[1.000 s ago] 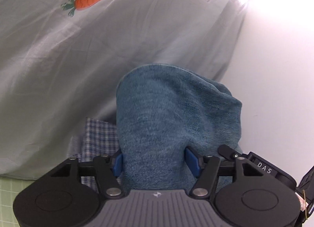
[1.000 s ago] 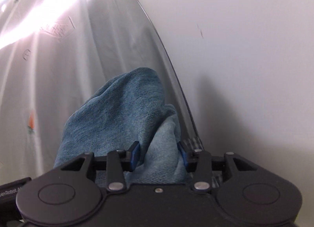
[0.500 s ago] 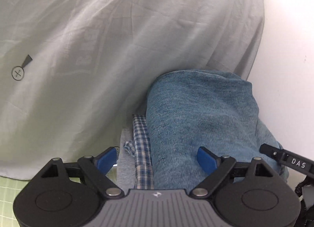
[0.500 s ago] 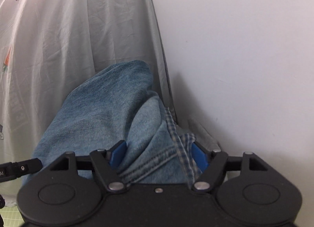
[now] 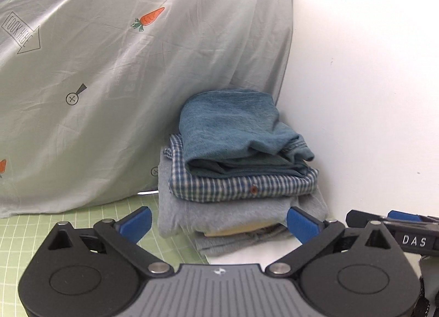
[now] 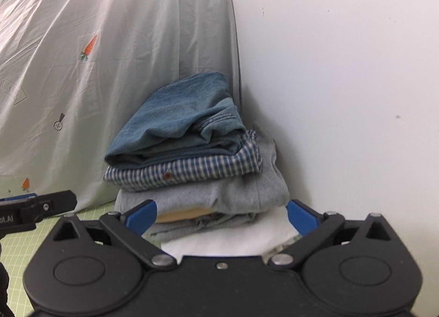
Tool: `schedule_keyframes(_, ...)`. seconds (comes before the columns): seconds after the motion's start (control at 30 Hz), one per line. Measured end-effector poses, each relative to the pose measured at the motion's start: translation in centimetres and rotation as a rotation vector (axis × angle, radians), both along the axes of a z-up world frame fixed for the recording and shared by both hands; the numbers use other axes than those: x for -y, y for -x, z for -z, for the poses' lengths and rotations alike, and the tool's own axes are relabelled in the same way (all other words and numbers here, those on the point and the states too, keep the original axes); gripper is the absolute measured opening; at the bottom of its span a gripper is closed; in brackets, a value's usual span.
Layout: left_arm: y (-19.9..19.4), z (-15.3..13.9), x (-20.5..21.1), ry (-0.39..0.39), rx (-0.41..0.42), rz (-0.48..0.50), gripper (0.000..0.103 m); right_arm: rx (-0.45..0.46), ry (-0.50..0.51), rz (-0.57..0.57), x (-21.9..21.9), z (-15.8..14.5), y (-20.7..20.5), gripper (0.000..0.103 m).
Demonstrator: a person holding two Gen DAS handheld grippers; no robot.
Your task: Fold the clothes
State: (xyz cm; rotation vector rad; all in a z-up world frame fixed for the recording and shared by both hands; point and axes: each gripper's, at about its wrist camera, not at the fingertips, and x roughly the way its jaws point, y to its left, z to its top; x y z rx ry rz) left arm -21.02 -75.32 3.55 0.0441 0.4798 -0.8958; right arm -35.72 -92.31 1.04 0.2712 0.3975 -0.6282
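Observation:
A folded blue denim garment [image 5: 230, 127] [image 6: 181, 125] lies on top of a stack in the corner. Under it are a blue checked shirt [image 5: 247, 188] [image 6: 192, 171], a grey garment [image 5: 219, 212] [image 6: 227, 193] and more folded pieces. My left gripper [image 5: 219, 222] is drawn back from the stack, its jaws opening wide and holding nothing. My right gripper [image 6: 221, 214] also stands back from the pile, jaws opening wide, nothing gripped. The lowest layers of the stack show between each pair of blue fingertips without touching them.
A pale sheet [image 5: 109, 70] [image 6: 96, 56] printed with carrots and arrows hangs behind and left of the stack. A white wall [image 5: 356, 97] [image 6: 343, 83] closes the right side. A green grid mat [image 5: 82, 221] covers the table. White cloth [image 6: 233, 243] lies under the pile.
Both grippers let go of the denim garment, opened wide and pulled back from the stack. The denim now rests on top of the checked shirt.

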Motion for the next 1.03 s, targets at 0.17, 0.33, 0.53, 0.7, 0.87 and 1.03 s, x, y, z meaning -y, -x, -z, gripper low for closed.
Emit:
schedule_keyframes(0.17,3.8,1.4,-2.5,-0.042,-0.045,0.031,0.103,-0.065,-0.012,0.011,-3.9,1.4,4.2,0.103)
schedule_keyframes(0.33,7.1,2.0,-4.2,-0.076,-0.03,0.058,0.103,-0.131,-0.004,0.028,-6.6,2.4,6.9,0.103)
schedule_keyframes(0.53,9.6,2.8,-5.5,-0.115,-0.039,0.064,0.103,-0.139,-0.013,0.033,-8.7,2.9,9.6,0.103)
schedule_keyframes(0.7,11.0,3.2,-6.5,-0.138,-0.042,0.053,0.103,-0.137,-0.036,0.022,-9.1,3.0,10.5,0.103)
schedule_keyframes(0.87,12.1,3.3,-7.2,-0.129,-0.052,0.05,0.103,-0.152,-0.033,0.01,-9.8,3.1,11.8,0.103)
schedule_keyframes(1.03,13.1,3.5,-7.5,-0.129,-0.058,0.047,0.103,-0.143,-0.029,0.016,-9.8,2.9,12.7,0.103)
